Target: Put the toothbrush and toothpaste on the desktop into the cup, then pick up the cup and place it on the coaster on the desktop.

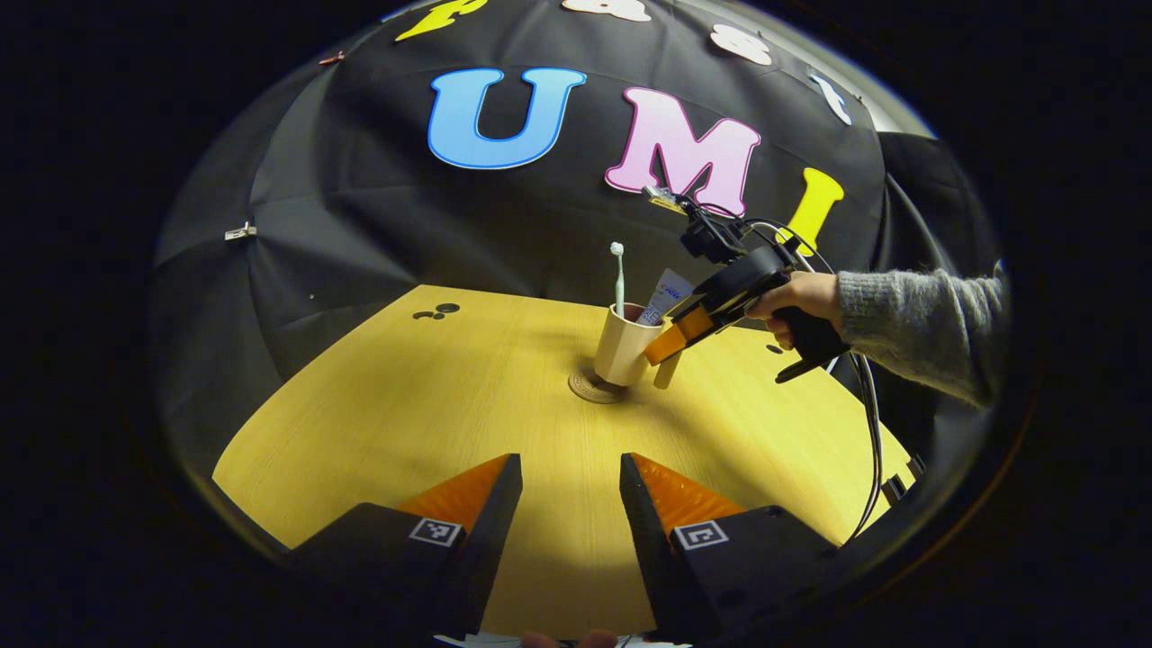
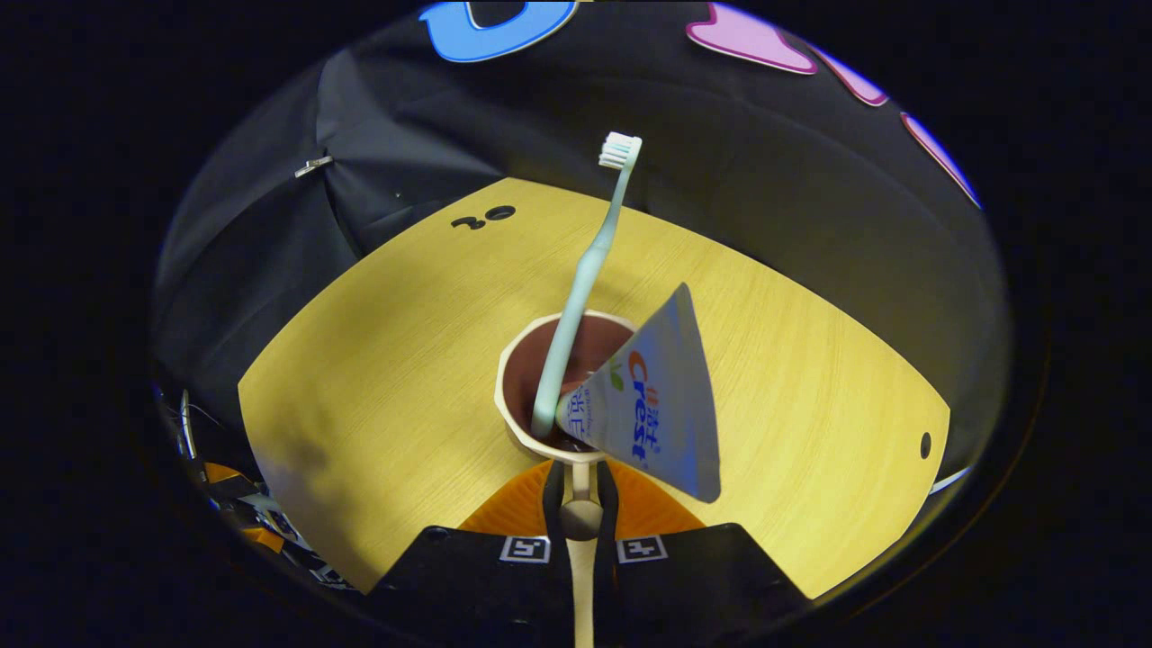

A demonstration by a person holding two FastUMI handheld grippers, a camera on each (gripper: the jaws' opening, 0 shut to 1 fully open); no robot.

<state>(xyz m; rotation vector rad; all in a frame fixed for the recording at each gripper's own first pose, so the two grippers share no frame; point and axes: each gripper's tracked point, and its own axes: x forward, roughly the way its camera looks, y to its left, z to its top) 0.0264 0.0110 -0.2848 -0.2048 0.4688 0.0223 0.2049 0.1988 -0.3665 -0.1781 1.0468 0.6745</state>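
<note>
A beige cup (image 1: 624,346) sits, slightly tilted, on the round brown coaster (image 1: 589,387) at mid-table. A pale green toothbrush (image 1: 617,270) and a white toothpaste tube (image 1: 666,295) stand inside it. My right gripper (image 1: 668,346) reaches in from the right and is shut on the cup's handle. In the right gripper view the cup (image 2: 517,405) is just ahead of my right gripper (image 2: 580,490), with the handle (image 2: 580,517) pinched between the fingers; the toothbrush (image 2: 585,279) and toothpaste (image 2: 661,405) lean out of it. My left gripper (image 1: 570,477) hangs open over the near table, holding nothing.
The yellow wooden table (image 1: 405,405) ends at the black cloth wall behind. A hand and grey sleeve (image 1: 918,328) hold the right gripper, with cables trailing off the right edge. Small black marks (image 1: 436,312) lie at the far left, and a hole (image 2: 925,445) near the right edge.
</note>
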